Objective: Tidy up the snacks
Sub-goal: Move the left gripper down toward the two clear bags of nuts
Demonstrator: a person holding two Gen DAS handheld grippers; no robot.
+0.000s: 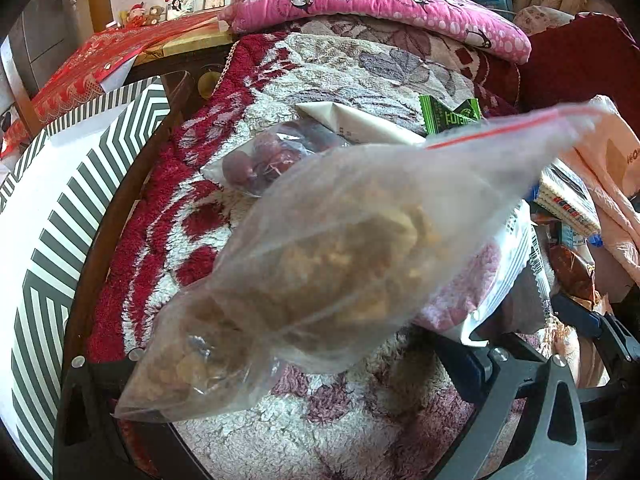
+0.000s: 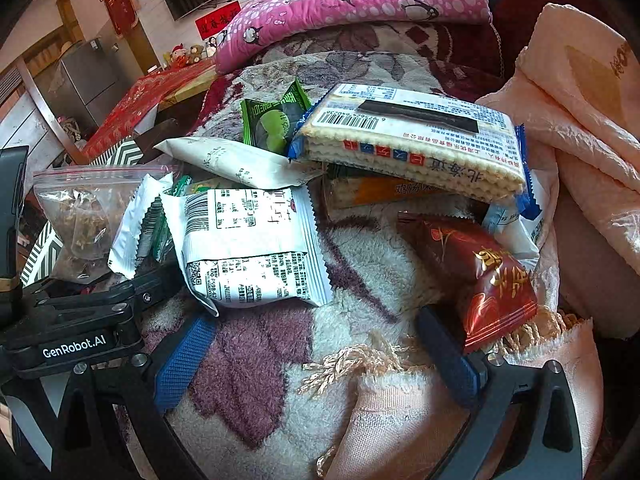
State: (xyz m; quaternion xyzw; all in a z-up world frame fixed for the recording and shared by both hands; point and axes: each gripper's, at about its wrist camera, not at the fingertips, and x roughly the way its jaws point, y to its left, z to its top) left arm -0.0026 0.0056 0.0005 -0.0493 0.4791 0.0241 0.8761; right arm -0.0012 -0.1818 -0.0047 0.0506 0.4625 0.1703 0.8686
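Observation:
In the left wrist view a clear zip bag of brown dried bits [image 1: 340,264] fills the frame in motion blur above the blanket. It hides the left finger; the right finger [image 1: 472,360] stands wide of it, so no grip shows. My left gripper [image 1: 304,380] sits below the bag. The same bag shows at far left in the right wrist view [image 2: 80,220]. My right gripper [image 2: 320,356] is open and empty over the blanket, between a white snack packet [image 2: 248,248] and a red packet [image 2: 480,280]. A cracker pack [image 2: 412,144] lies behind.
A striped black-and-white box [image 1: 60,208] stands left of the blanket. A bag of red dates [image 1: 260,160], a white packet [image 1: 360,124] and a green packet [image 2: 276,120] lie further back. A pink pillow [image 2: 352,4] lies behind, a peach towel [image 2: 588,128] at right.

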